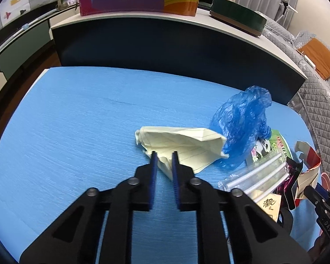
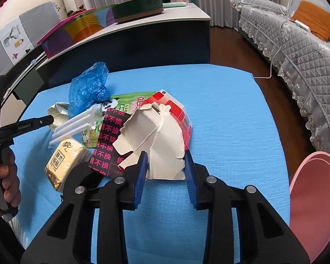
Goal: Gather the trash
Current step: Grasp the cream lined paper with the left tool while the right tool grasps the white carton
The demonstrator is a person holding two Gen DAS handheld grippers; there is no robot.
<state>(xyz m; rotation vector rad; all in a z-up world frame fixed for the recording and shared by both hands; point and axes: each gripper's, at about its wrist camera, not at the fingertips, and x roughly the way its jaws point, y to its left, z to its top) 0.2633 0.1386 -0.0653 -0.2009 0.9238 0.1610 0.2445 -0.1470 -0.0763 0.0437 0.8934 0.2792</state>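
My left gripper point(image 1: 164, 154) is shut on a corner of the crumpled pale yellow lined paper point(image 1: 182, 140), which lies on the blue table point(image 1: 77, 121). A crumpled blue plastic bag point(image 1: 242, 121) sits just right of the paper. In the right wrist view my right gripper point(image 2: 166, 157) is open, its fingers on either side of the torn red-and-white carton point(image 2: 156, 136). The blue bag point(image 2: 88, 88), the yellow paper point(image 2: 58, 114) and the left gripper's fingers point(image 2: 44, 120) show at the left there.
Beside the carton lie a black-and-pink wrapper point(image 2: 110, 140), a green panda packet point(image 2: 118, 103), white straws in a clear bag point(image 2: 70, 127) and a tissue pack point(image 2: 63, 162). A pink bin point(image 2: 314, 198) stands at the right. A dark cabinet point(image 1: 165, 44) stands behind the table, a grey sofa point(image 2: 297, 44) to the right.
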